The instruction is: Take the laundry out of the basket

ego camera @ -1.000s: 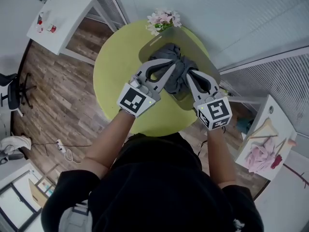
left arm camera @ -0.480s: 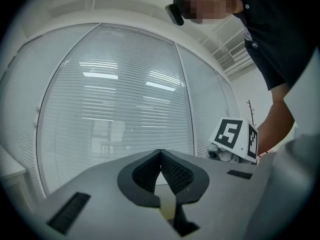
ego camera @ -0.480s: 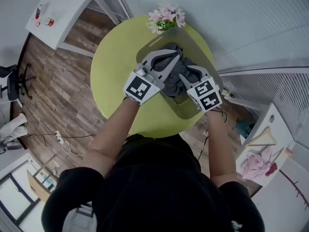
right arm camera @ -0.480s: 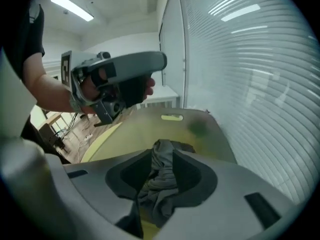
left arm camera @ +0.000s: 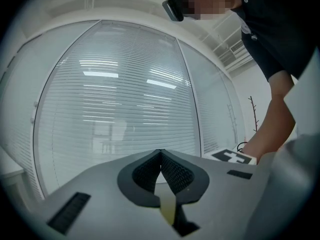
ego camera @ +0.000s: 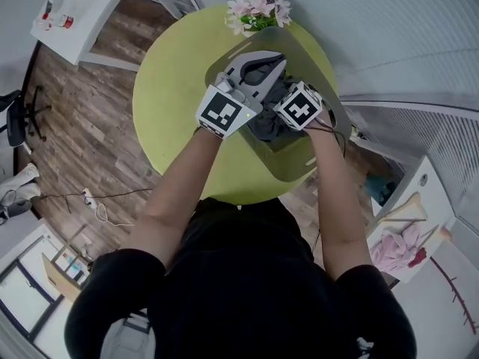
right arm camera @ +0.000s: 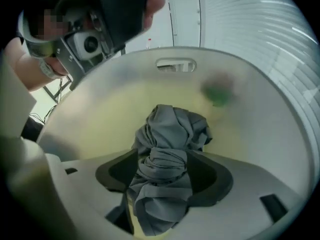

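Observation:
A translucent grey basket point(ego camera: 323, 77) stands on the round green table point(ego camera: 172, 88). Crumpled grey laundry point(ego camera: 263, 124) lies in it. My right gripper point(right arm camera: 162, 156) points steeply down into the basket; in the head view only its marker cube point(ego camera: 298, 105) shows. Its jaws have just been opening and now stand open, with a twisted bunch of the laundry point(right arm camera: 172, 129) between them. My left gripper point(ego camera: 278, 60) hovers level over the basket's left rim, shut with nothing in it; its pads point(left arm camera: 150, 171) meet at the tip.
A pot of pink flowers point(ego camera: 258, 12) stands at the table's far edge, just behind the basket. A white table point(ego camera: 75, 13) and an office chair point(ego camera: 19, 114) are to the left, a white shelf with pink cloth point(ego camera: 400, 245) to the right. Window blinds point(left arm camera: 125, 109) face the left gripper.
Both grippers moved away from me over the basket. The right one tipped down into it and its jaws opened around the grey laundry. The left one stayed shut.

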A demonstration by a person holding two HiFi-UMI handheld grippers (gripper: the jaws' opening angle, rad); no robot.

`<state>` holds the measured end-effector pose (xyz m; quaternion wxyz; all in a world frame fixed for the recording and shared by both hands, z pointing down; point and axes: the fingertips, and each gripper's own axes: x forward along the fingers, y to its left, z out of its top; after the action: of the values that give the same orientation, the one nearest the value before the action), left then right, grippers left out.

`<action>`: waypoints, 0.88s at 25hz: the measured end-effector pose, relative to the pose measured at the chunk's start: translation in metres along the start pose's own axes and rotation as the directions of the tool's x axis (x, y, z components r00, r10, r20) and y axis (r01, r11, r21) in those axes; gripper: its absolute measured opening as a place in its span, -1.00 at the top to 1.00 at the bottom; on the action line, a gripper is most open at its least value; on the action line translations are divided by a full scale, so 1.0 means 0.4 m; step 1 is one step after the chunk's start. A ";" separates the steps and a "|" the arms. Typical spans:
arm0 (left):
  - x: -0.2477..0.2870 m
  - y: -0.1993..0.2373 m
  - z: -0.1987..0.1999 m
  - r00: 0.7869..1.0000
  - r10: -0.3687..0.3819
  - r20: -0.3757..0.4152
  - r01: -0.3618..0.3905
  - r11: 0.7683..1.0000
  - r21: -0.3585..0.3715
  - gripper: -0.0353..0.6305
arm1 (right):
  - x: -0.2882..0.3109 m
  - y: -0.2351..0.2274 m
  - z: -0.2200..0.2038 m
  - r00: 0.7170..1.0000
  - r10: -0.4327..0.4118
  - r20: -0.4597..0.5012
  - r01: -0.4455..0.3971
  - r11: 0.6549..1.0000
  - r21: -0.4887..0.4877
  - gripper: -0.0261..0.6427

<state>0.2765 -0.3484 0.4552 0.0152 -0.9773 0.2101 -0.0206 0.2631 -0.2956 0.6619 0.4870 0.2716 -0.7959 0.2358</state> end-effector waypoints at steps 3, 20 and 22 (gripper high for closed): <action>0.020 -0.005 -0.004 1.000 -0.009 -0.004 0.009 1.000 0.011 0.87 | 0.056 -0.008 -0.026 0.998 0.019 -0.052 -0.019 1.000 0.010 -0.10; 0.057 0.058 -0.096 0.996 0.063 -0.069 -0.063 0.998 0.003 0.87 | 0.238 -0.009 -0.090 0.975 0.130 -0.180 -0.138 0.990 -0.033 -0.33; 0.057 0.067 -0.095 0.995 0.074 -0.069 -0.074 0.997 -0.001 0.87 | 0.249 -0.004 -0.091 0.974 0.133 -0.185 -0.143 0.989 -0.043 -0.33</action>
<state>0.2842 -0.3830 0.4929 0.0067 -0.9676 0.2467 -0.0533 0.2497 -0.2937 0.7672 0.5472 0.1794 -0.7715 0.2704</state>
